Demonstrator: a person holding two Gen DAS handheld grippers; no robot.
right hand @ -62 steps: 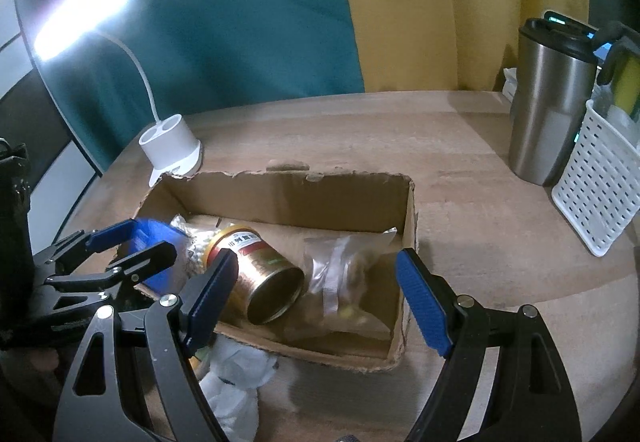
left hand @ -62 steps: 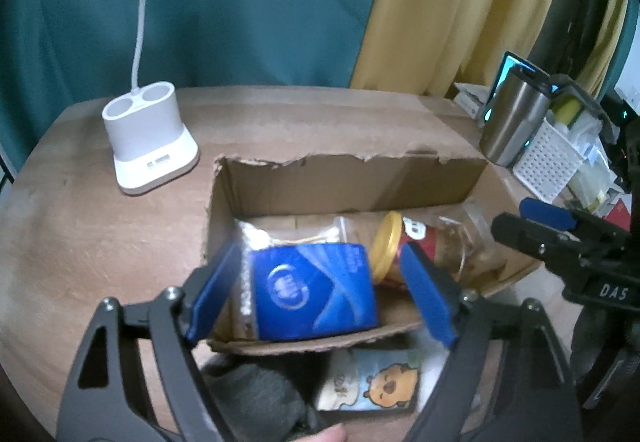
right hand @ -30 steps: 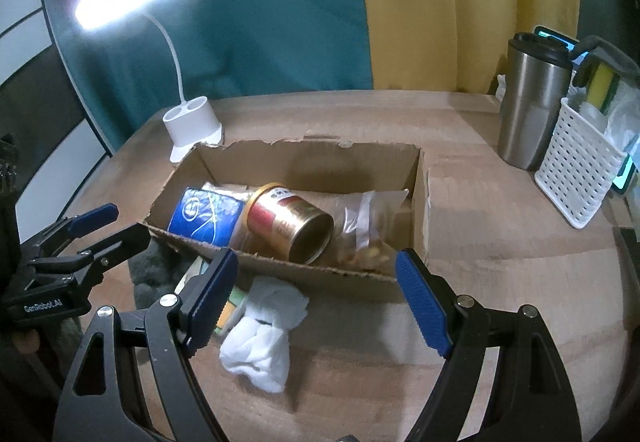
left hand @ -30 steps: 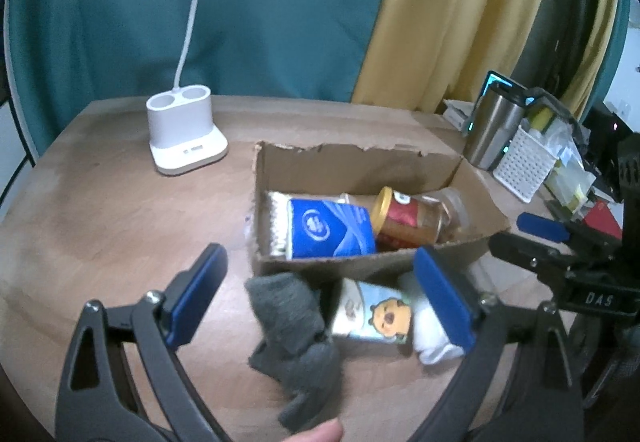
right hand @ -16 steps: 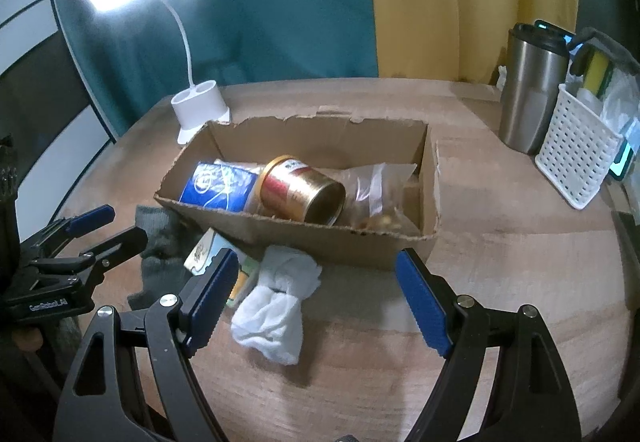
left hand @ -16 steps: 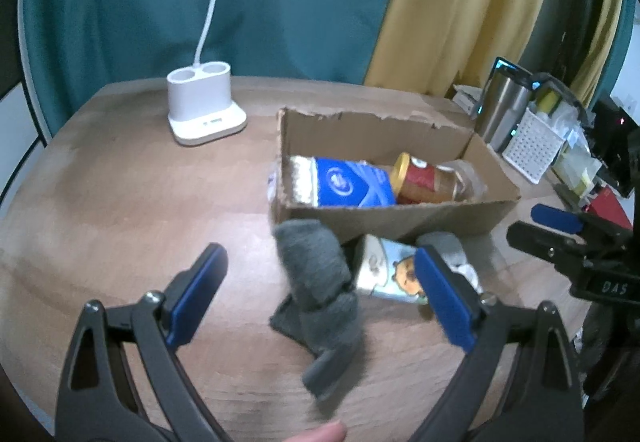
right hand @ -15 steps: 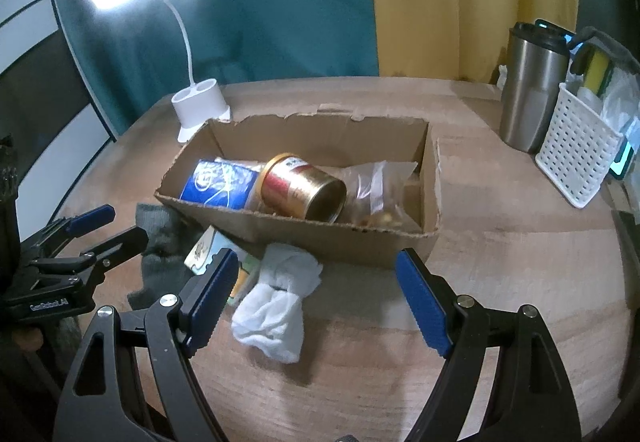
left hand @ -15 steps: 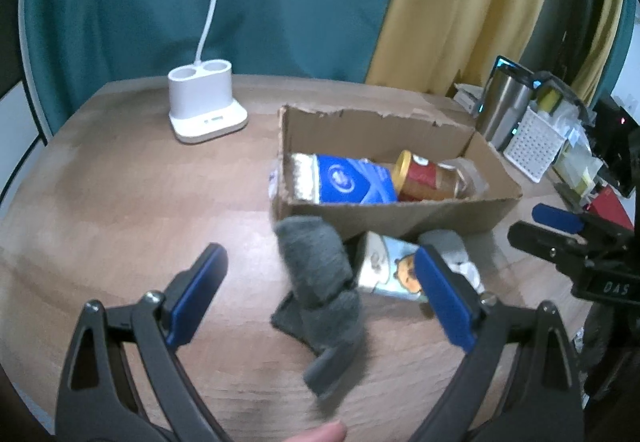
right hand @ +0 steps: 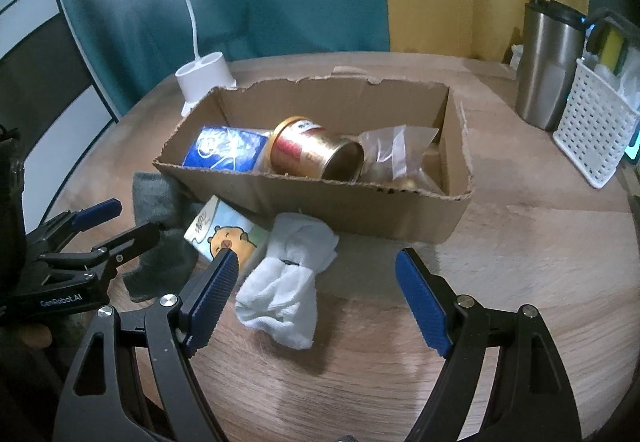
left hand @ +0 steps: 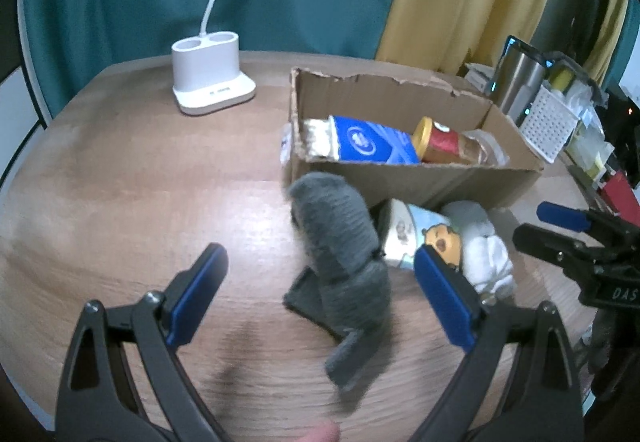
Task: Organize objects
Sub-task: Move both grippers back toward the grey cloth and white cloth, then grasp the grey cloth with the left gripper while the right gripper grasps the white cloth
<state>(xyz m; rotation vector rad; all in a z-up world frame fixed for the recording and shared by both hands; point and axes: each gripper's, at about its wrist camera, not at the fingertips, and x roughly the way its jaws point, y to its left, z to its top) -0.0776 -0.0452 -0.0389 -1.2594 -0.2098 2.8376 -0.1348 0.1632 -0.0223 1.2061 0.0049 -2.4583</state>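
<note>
An open cardboard box (left hand: 420, 178) (right hand: 360, 202) lies on the wooden table and holds a blue packet (left hand: 368, 144) (right hand: 224, 152), a red-gold can (left hand: 444, 144) (right hand: 316, 154) on its side and a clear bag (right hand: 396, 154). In front of the box lie a grey sock (left hand: 340, 242) (right hand: 154, 198), a tissue pack with a cartoon animal (left hand: 424, 238) (right hand: 224, 234) and a white sock (left hand: 484, 246) (right hand: 292, 278). My left gripper (left hand: 320, 294) is open and empty, just short of the grey sock. My right gripper (right hand: 316, 294) is open and empty above the white sock.
A white lamp base (left hand: 210, 76) (right hand: 204, 80) stands behind the box on the left. A steel tumbler (right hand: 548, 62) (left hand: 516, 82) and a white perforated basket (right hand: 596, 130) (left hand: 552, 126) stand at the right. The table edge curves round at the left.
Both grippers have drawn back from the box and dropped lower toward the items in front of it. The left one let go of the blue packet, which now lies in the box.
</note>
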